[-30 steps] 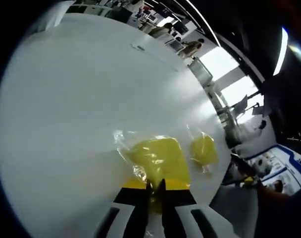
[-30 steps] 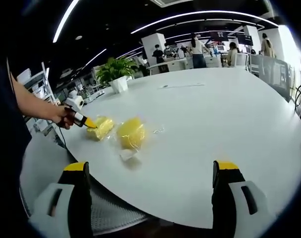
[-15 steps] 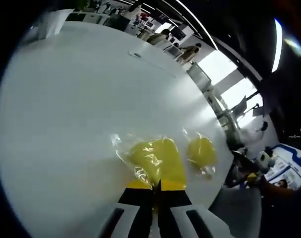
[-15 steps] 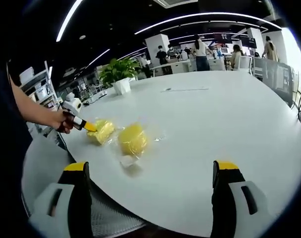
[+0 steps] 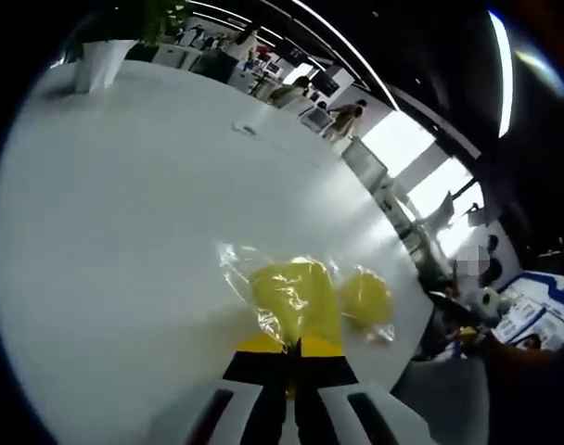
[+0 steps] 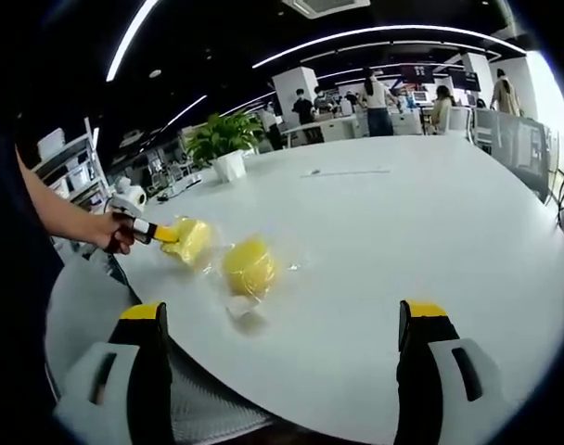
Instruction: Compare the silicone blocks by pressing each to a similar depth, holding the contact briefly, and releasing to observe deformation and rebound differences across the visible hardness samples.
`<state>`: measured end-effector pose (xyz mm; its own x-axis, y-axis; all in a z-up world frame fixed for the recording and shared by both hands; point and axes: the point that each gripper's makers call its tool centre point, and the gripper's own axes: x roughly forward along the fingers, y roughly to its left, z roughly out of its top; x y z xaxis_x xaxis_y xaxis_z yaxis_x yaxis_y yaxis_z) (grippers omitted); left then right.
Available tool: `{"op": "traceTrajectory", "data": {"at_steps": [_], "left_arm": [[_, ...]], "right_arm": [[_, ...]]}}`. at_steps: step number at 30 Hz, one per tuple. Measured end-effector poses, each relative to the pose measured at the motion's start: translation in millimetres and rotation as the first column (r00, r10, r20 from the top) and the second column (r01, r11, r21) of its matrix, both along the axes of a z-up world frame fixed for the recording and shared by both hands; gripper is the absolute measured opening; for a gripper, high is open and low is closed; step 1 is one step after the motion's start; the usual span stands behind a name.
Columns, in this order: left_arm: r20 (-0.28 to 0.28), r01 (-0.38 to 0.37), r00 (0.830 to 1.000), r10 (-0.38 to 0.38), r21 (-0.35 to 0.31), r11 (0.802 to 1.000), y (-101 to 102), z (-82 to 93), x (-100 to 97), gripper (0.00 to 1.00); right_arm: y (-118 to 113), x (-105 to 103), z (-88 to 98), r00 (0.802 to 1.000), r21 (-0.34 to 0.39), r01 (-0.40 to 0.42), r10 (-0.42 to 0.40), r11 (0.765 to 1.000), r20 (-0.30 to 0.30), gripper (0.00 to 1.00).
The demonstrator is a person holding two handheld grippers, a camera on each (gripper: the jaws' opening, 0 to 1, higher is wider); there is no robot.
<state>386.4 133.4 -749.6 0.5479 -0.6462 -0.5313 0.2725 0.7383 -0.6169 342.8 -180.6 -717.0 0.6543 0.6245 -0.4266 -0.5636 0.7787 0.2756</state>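
Left claw: jaws pressed together, tips meeting on the near edge of the clear bag around the squarish yellow block. Whether they pinch the plastic or only push against it, I cannot tell. The block lies flat on the white tabletop, straight ahead of the tips. A second, rounder yellow block, also in a clear bag, lies just to the right of the first and a little further out, apart from it.

Right claw: jaws spread wide, nothing between them, held back from the near rim of the tabletop. Ahead and left of it lies the rounder block in its bag. Further left is the squarish block, with the left claw against its far-left end, held by a person's hand coming in from the left edge. The two blocks are near each other, not touching.

Past the blocks, a potted plant stands on the far left side of the tabletop. A thin flat item lies well beyond, near the middle; too small to identify. People stand in the room behind.
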Motion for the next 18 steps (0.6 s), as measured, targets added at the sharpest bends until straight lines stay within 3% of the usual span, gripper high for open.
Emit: {"op": "traceTrajectory", "data": {"at_steps": [7, 9, 13, 18], "left_arm": [[0.136, 0.029, 0.990, -0.027, -0.016, 0.999, -11.3, 42.9, 8.1, 0.00], [0.207, 0.063, 0.977, -0.057, -0.024, 0.998, -20.2, 62.4, 10.9, 0.00], [0.273, 0.074, 0.960, -0.063, -0.030, 0.997, -27.3, 89.8, 15.2, 0.00], [0.390, 0.094, 0.918, -0.067, -0.052, 0.994, -36.6, 139.8, 18.9, 0.00]], "right_arm": [[1.7, 7.9, 18.7, 1.000, 0.021, -0.004, 0.003, 1.000, 0.028, 0.97], [3.2, 13.5, 32.3, 0.999, 0.053, -0.001, -0.001, 0.999, 0.045, 0.97], [8.2, 22.2, 54.4, 0.996, 0.057, -0.025, 0.020, 0.998, 0.088, 0.97], [21.3, 32.5, 91.3, 0.985, 0.055, -0.090, 0.081, 0.994, 0.154, 0.97]]}}
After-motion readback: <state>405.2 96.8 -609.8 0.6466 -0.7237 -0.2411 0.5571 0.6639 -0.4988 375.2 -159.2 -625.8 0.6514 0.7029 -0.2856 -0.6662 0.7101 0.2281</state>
